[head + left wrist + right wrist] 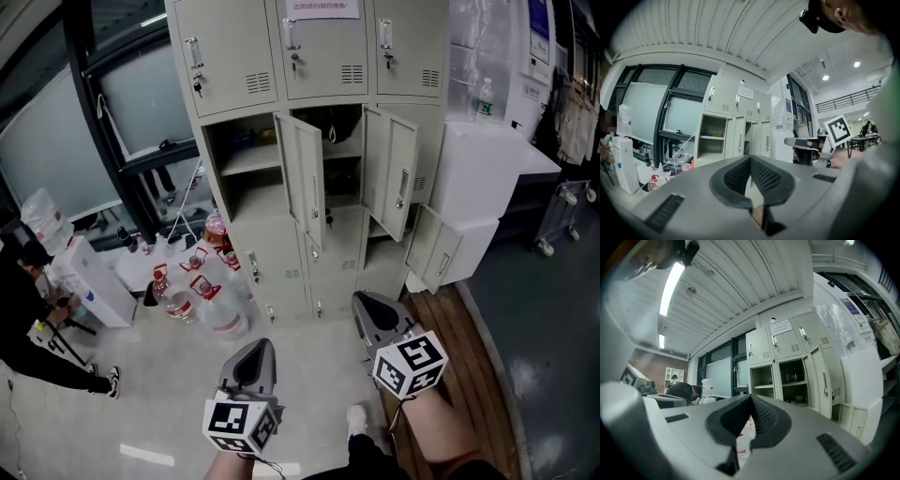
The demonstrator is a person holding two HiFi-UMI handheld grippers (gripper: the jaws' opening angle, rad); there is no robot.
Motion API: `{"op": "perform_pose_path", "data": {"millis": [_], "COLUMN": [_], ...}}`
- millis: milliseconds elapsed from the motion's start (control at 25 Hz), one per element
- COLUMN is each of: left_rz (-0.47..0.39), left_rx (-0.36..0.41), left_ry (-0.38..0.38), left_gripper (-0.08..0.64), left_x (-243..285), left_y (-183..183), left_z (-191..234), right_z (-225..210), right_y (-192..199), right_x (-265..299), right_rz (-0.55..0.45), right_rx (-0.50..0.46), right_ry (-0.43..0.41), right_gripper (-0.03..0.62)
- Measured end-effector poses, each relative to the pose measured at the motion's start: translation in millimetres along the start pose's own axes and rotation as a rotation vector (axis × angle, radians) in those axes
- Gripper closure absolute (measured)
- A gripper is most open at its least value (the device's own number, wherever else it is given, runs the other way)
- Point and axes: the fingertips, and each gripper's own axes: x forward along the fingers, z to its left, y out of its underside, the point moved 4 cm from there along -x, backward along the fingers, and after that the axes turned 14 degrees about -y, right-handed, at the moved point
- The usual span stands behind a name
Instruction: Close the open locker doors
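A beige locker cabinet [323, 56] stands ahead, its top row closed. In the middle row two doors hang open: one tall door [302, 176] and another [390, 171] to its right. Lower right, a third door [437, 247] is swung out. The left compartment [246, 159] shows bare shelves. My left gripper [255, 349] and right gripper [367, 302] are held low in front of me, well short of the lockers, both shut and empty. The left gripper view shows its shut jaws [750, 161] and the lockers [736, 126] beyond. In the right gripper view the shut jaws [751, 401] face the open doors [822, 380].
Several large water bottles [202, 302] stand on the floor left of the lockers. A person in black [28, 319] crouches at far left. White boxes [478, 178] adjoin the lockers on the right, above a wooden platform [459, 328]. A wheeled cart [562, 216] stands at far right.
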Motion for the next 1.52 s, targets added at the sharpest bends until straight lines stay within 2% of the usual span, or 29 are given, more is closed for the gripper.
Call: {"op": "perform_pose_path", "data": {"millis": [320, 680, 1160, 1280, 1360, 1520], "left_rz": [0.013, 0.012, 0.015, 0.012, 0.010, 0.007], "left_rx": [-0.008, -0.013, -0.026, -0.029, -0.030, -0.028], "left_ry": [-0.024, -0.090, -0.139, -0.153, -0.163, -0.186], "left_gripper": [0.558, 0.558, 0.558, 0.558, 0.558, 0.558], "left_x": [85.6, 167.5, 235.9, 247.4, 255.2, 266.6], "left_y": [-8.5, -12.2, -11.3, -12.1, -14.1, -18.3], "left_z": [-5.8, -6.2, -19.0, -20.7, -21.2, -22.9], "right_z": [-74.9, -143.9, -206.2, -215.4, -219.8, -228.8], "right_y": [2.4, 3.4, 6.5, 5.7, 5.9, 6.7], "right_x": [54.9, 111.5, 152.5, 162.5, 170.7, 185.4], "right_rz": [0.014, 0.022, 0.022, 0.023, 0.029, 0.036], "right_rx": [0.017, 0.034, 0.038, 0.034, 0.038, 0.037], "right_ry": [-0.041, -0.110, -0.161, -0.197, -0.229, -0.269], "right_gripper": [0.592, 0.592, 0.591, 0.591, 0.536, 0.508]}}
